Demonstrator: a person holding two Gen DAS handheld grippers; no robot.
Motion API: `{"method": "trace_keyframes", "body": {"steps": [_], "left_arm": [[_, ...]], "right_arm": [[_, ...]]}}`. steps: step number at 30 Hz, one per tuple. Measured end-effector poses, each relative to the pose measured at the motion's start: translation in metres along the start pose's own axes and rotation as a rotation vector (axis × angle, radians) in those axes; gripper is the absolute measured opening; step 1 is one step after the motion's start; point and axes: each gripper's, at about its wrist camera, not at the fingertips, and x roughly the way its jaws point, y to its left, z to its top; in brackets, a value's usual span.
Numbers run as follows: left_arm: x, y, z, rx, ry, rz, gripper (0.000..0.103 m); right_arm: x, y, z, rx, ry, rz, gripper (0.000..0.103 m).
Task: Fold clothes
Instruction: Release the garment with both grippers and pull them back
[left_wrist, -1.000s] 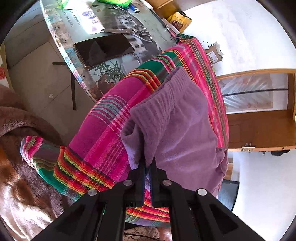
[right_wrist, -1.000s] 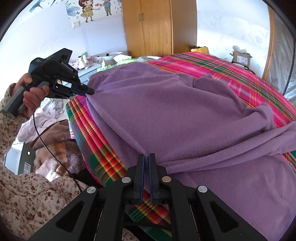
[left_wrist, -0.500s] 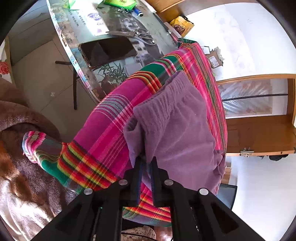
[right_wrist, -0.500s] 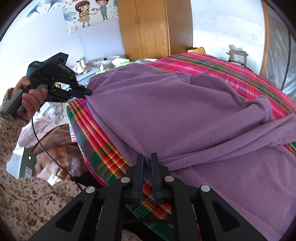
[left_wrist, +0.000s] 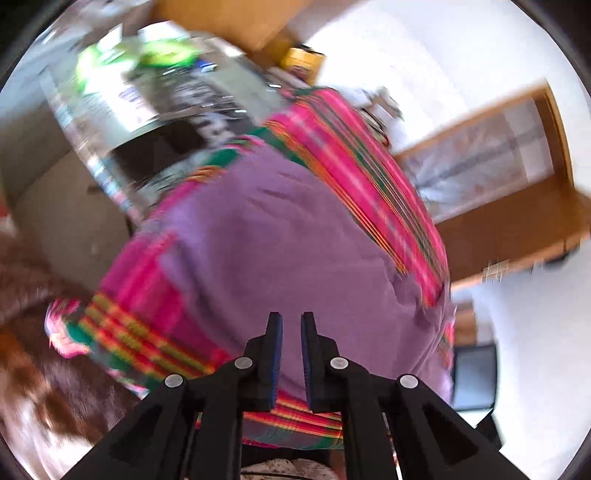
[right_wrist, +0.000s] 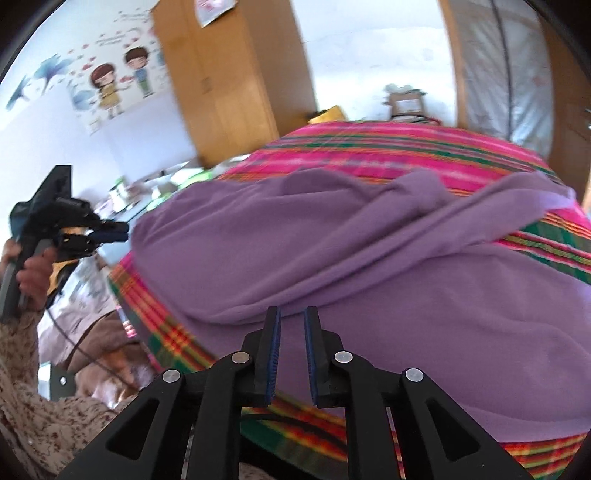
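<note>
Purple garment (right_wrist: 369, 280) lies spread on the plaid bed cover (right_wrist: 369, 147), near edge just beyond both tools; one long fold or sleeve runs diagonally across its top toward the far right.

Left hand-held gripper (left_wrist: 291, 325): jaws opening, a narrow gap, nothing between the pads; cloth lies below and beyond the tips. The right wrist view shows it off the garment's left edge, apart from the fabric, held in a hand (right_wrist: 27, 273).

Right hand-held gripper (right_wrist: 292, 319): jaws opening, gap slightly wider, empty; fabric lies just beyond the tips.

Step judged: garment just laid down, both corners let go; folding not yet begun.

Risks:
- Diagonal fold is bunched. Folding over it would trap a lump and skew the result.
- Near hem sits close to the bed edge. A pull toward the person could slide the soft cloth off.
- A deep pinch could catch the cover with the garment.
- Left view is motion-blurred, so edge position there is uncertain.

Surroundings: side table (left_wrist: 110, 122) with a dark phone (left_wrist: 159, 155) and clutter beside the bed on the left; wooden wardrobe (right_wrist: 229, 81) behind. A cable hangs from the left tool. Nothing lies on the garment.
</note>
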Motion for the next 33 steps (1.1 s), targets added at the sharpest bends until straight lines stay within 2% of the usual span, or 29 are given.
{"method": "trace_keyframes", "body": {"steps": [7,12,17,22,26,30,33], "left_arm": [[0.041,-0.064,-0.013,0.243,0.073,0.023,0.01],[0.062,-0.106,-0.029,0.394,0.113,-0.022,0.014],[0.091,-0.137,-0.042,0.472,0.189,-0.052,0.014],[0.111,-0.153,-0.051,0.521,0.243,-0.036,0.014],[0.116,-0.168,-0.059,0.593,0.23,-0.03,0.015],[0.126,-0.181,-0.068,0.638,0.264,-0.051,0.015],[0.134,-0.188,-0.072,0.669,0.252,-0.022,0.015]], "right_arm": [[-0.019,-0.038,0.001,0.081,-0.039,-0.114,0.015],[-0.033,-0.069,0.008,0.131,-0.062,-0.197,0.019],[-0.036,-0.096,0.018,0.182,-0.071,-0.221,0.02],[-0.032,-0.113,0.024,0.201,-0.061,-0.246,0.02],[-0.027,-0.124,0.038,0.195,-0.061,-0.275,0.021],[-0.021,-0.139,0.061,0.208,-0.068,-0.292,0.023],[-0.013,-0.145,0.077,0.19,-0.06,-0.318,0.024]]}}
